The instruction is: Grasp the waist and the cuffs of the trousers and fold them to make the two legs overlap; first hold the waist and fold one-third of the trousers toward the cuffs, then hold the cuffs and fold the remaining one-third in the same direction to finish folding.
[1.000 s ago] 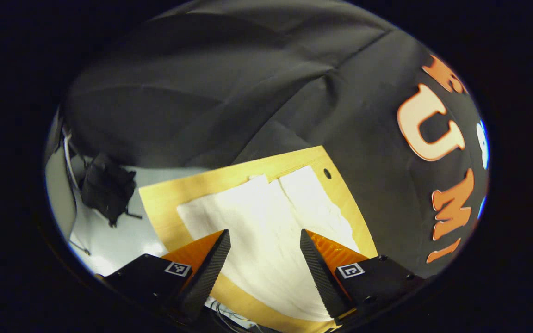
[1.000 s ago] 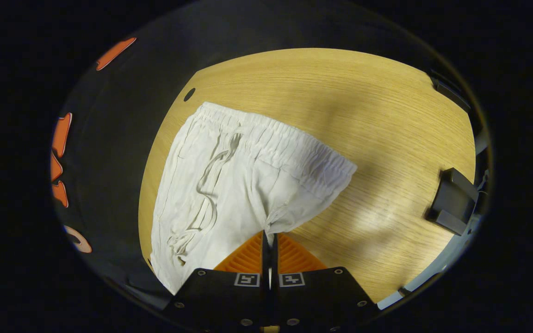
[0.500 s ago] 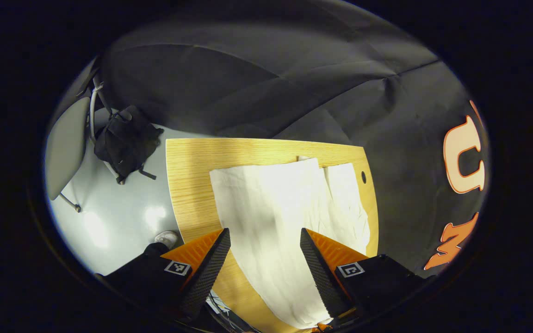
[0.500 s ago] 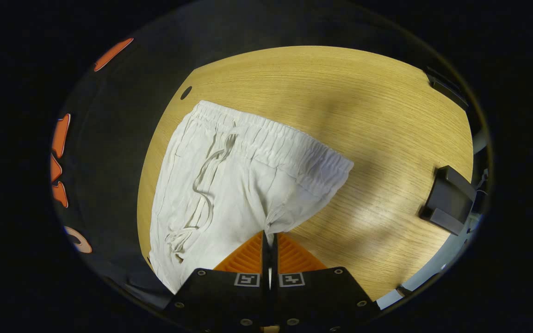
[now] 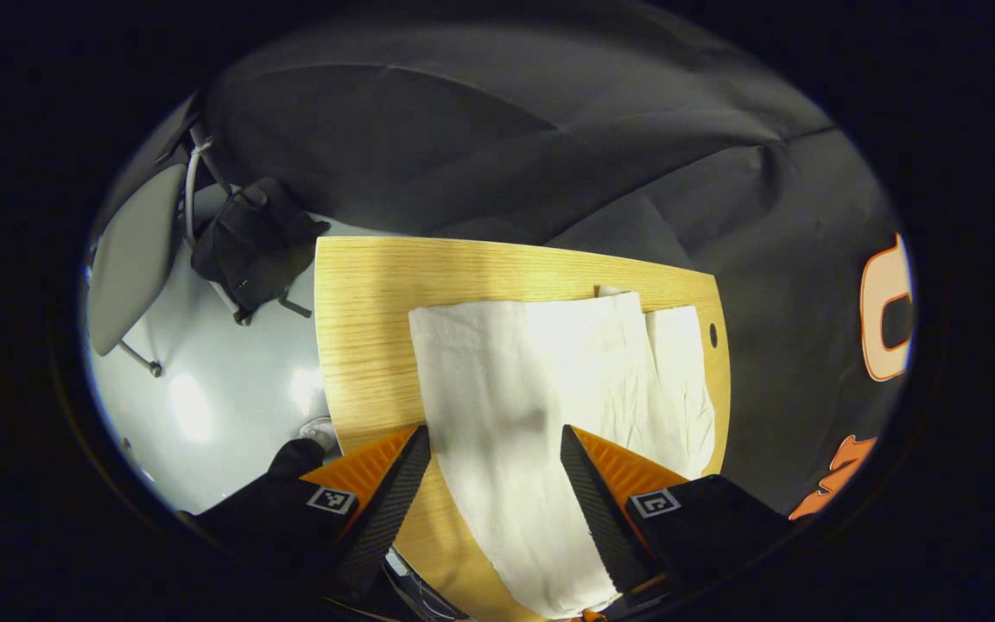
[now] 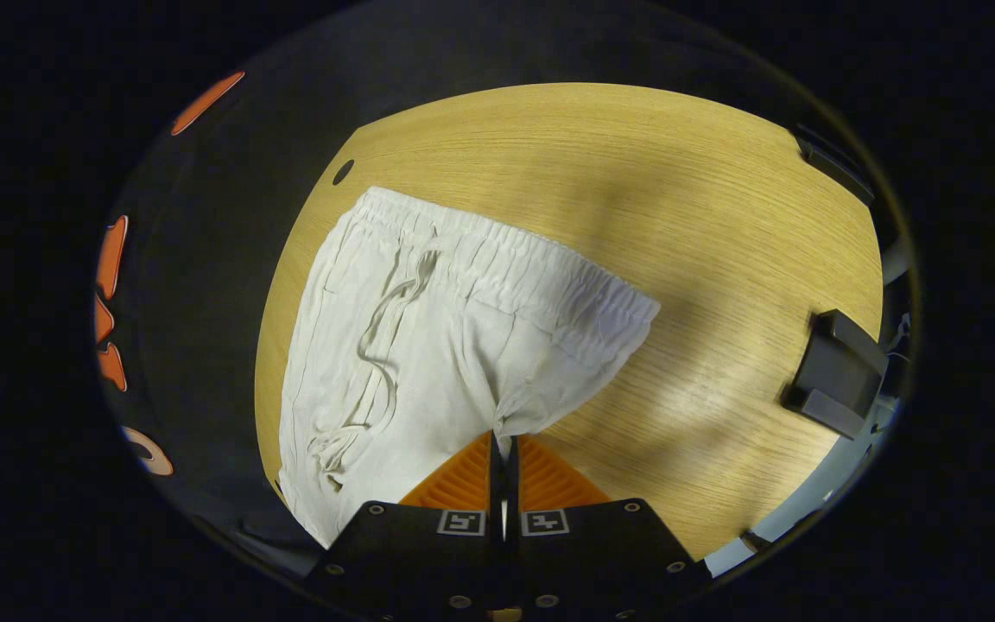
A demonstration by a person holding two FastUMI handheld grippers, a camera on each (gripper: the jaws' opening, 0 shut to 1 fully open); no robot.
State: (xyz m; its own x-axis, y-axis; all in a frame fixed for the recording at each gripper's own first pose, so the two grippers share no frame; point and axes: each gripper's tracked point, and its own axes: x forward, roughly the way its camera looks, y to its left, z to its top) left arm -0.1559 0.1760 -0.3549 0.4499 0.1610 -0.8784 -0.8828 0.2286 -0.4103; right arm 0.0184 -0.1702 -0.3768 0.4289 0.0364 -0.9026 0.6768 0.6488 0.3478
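Right gripper (image 6: 502,445) jaws pinched on trousers (image 6: 428,328) — left gripper (image 5: 495,449) jaws wide above table (image 5: 368,294).

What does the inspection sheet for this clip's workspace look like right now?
Surface: wooden table with a small hole near one corner.
Job's things: white trousers spread on the table, waistband and drawstring up, two legs side by side.
Clutter: black block at the table edge.
Grippers: right gripper shut on the trousers at the crotch; left gripper open above a leg.
Cables: thin wires below the table edge.
Surroundings: black cloth wall, grey floor, chair, black bag.
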